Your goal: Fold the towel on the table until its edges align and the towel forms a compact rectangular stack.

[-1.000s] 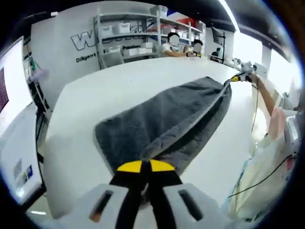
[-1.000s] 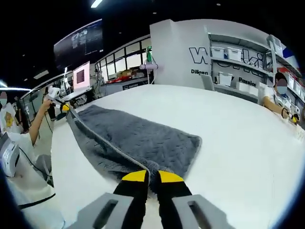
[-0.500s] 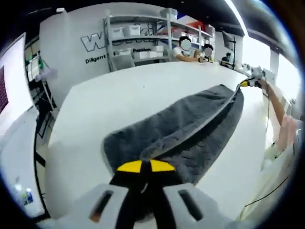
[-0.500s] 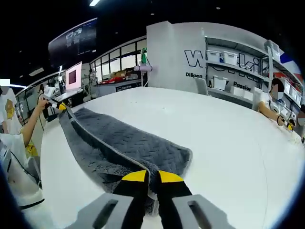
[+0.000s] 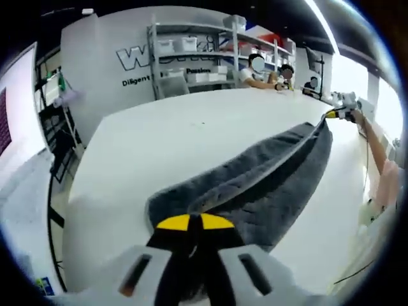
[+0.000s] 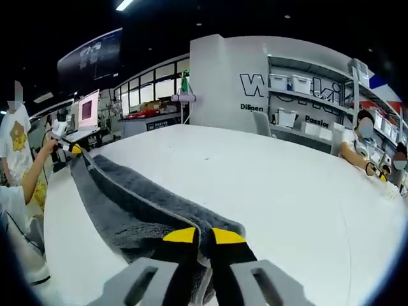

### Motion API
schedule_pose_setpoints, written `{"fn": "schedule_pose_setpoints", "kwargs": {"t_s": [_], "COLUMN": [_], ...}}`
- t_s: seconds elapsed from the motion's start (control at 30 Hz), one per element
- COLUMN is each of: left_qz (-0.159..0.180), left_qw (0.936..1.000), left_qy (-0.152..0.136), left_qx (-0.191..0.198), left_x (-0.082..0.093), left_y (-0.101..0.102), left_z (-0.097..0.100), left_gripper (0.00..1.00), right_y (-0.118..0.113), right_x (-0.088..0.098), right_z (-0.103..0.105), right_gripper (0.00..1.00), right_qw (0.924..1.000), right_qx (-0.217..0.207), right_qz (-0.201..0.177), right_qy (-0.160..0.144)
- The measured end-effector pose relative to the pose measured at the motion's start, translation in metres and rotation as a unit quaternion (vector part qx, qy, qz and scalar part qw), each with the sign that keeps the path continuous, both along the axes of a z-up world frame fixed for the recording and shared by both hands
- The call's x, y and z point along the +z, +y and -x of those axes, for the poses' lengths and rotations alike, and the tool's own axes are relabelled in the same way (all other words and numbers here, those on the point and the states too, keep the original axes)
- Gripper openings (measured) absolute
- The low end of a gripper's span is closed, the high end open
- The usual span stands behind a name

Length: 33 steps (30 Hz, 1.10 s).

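Over the white surface [image 5: 146, 146] I hold the grey towel [image 5: 255, 185] stretched, both grippers' jaws pinching its corners; first lengthwise fold half done, further folds remain.

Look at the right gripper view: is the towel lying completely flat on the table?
No: the right hand-held gripper holds one towel edge lifted off the table.

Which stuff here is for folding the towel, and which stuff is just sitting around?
For the job:
- grey towel, stretched between the two grippers
- left gripper, shut on one towel end
- right gripper, shut on the other end
- white table under the towel

Just around:
- shelves with bins by the wall
- people sitting at the far edge
- pink screen
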<state>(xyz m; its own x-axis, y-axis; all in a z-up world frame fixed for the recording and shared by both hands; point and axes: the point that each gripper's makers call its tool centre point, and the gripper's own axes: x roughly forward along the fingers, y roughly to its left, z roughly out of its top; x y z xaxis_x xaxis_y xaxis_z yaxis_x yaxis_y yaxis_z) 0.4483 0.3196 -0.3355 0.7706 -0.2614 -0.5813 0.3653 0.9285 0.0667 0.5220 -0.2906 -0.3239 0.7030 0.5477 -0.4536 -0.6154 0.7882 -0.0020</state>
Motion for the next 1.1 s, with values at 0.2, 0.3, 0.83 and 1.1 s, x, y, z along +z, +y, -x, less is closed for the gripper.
{"fn": "schedule_pose_setpoints", "kwargs": {"t_s": [0.2,0.3,0.83,1.1], "left_qz": [0.011,0.015,0.045,0.053], "left_qw": [0.9999,0.9998,0.9982,0.9968], "left_qy": [0.001,0.0,-0.008,-0.023], "left_qx": [0.008,0.011,0.039,0.056], "left_x": [-0.003,-0.004,-0.025,-0.041], "left_y": [0.002,0.002,0.002,0.007], "left_z": [-0.013,-0.019,-0.059,-0.071], "left_gripper": [0.05,0.05,0.05,0.06], "right_y": [0.002,0.002,-0.002,0.002], "right_x": [0.004,0.002,-0.021,-0.045], "right_z": [-0.018,-0.025,-0.072,-0.081], "right_gripper": [0.08,0.08,0.1,0.11], "right_qw": [0.9999,0.9999,0.9964,0.9941], "right_qx": [-0.008,-0.013,-0.076,-0.082], "right_qz": [-0.004,0.001,-0.016,0.053], "right_qy": [-0.008,-0.009,-0.036,-0.048]}}
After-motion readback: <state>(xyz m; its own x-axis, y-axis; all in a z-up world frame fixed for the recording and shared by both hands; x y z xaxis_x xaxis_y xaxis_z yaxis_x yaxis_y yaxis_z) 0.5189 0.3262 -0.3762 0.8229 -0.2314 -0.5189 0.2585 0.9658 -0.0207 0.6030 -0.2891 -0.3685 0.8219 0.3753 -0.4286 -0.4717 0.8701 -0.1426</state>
